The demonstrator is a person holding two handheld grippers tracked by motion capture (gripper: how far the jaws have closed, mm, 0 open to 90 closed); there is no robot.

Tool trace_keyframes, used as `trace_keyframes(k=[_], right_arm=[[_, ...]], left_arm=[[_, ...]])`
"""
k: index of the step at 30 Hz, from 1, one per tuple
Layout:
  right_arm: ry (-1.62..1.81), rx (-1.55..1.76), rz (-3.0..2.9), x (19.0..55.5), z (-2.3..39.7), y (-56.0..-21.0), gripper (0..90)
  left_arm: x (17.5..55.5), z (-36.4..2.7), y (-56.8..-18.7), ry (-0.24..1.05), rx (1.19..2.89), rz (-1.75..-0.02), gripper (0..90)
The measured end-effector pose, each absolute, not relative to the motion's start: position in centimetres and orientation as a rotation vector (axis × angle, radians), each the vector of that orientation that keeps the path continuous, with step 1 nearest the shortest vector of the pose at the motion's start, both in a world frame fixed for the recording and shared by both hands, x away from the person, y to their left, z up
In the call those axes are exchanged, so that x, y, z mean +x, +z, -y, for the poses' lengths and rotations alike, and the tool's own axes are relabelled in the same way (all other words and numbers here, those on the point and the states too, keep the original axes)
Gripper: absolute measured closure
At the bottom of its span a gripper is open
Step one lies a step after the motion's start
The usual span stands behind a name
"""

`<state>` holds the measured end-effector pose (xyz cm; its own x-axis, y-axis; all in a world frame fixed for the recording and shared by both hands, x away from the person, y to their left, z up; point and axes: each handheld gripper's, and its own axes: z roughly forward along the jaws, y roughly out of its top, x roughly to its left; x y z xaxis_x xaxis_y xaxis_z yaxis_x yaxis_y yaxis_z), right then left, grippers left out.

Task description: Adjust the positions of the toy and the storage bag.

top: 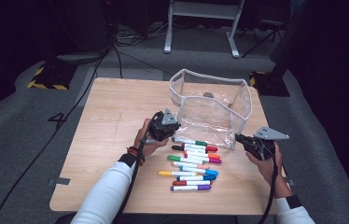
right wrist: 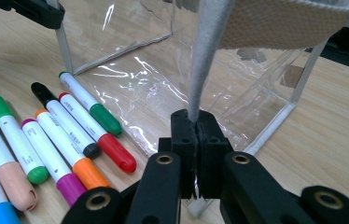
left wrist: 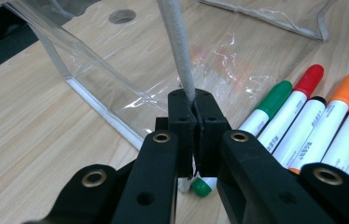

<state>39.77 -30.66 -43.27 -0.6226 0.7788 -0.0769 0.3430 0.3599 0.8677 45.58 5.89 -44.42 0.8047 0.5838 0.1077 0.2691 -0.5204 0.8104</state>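
Coloured markers [top: 192, 163] lie in loose rows on the wooden worktop [top: 112, 121] (their caps green, red, orange, purple and blue), while a white metal frame [top: 204, 21] stands on the grey floor [top: 14, 126] beyond.

**A recording room, not a home**

This looks like a lab or studio set up for filming. A small wooden desk [top: 116, 140] stands alone on grey carpet [top: 18, 130], with darkness all around it. Black cables [top: 77, 100] trail across the floor. Yellow-and-black hazard tape [top: 46, 85] marks the foot of a stand at the left, and the white metal legs of a frame [top: 200, 28] stand behind the desk.
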Motion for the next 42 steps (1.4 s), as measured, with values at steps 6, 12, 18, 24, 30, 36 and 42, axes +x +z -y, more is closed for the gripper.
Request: trace_keyframes(k=[6,12,18,24,30,36,42], right_arm=[[1.194,0.963,-2.153,39.1,30.9,-43.3,84.2],[1.187,0.949,-2.167,37.7,31.1,-43.1,71.6],[1.305,0.772,-2.348,34.0,30.1,-42.9,58.2],[1.360,0.483,-2.636,30.3,24.8,-45.0,62.7],[1.275,0.247,-2.846,28.3,21.0,-47.4,67.9],[1.169,0.199,-2.878,28.1,20.3,-48.6,68.7],[1.119,0.190,-2.843,28.8,20.8,-49.2,73.5]], left_arm=[[43.8,-6.7,-44.0,0.520,2.104,-0.670,68.9],[39.6,-9.6,-44.0,0.456,2.081,-0.654,38.8],[34.2,-12.1,-47.2,0.360,2.216,-0.630,23.6],[33.0,-13.0,-49.2,0.287,2.311,-0.630,19.1],[33.3,-13.6,-50.0,0.271,2.334,-0.670,16.5],[33.6,-13.8,-50.2,0.253,2.315,-0.696,16.0],[33.4,-13.7,-50.2,0.249,2.314,-0.681,16.8]])
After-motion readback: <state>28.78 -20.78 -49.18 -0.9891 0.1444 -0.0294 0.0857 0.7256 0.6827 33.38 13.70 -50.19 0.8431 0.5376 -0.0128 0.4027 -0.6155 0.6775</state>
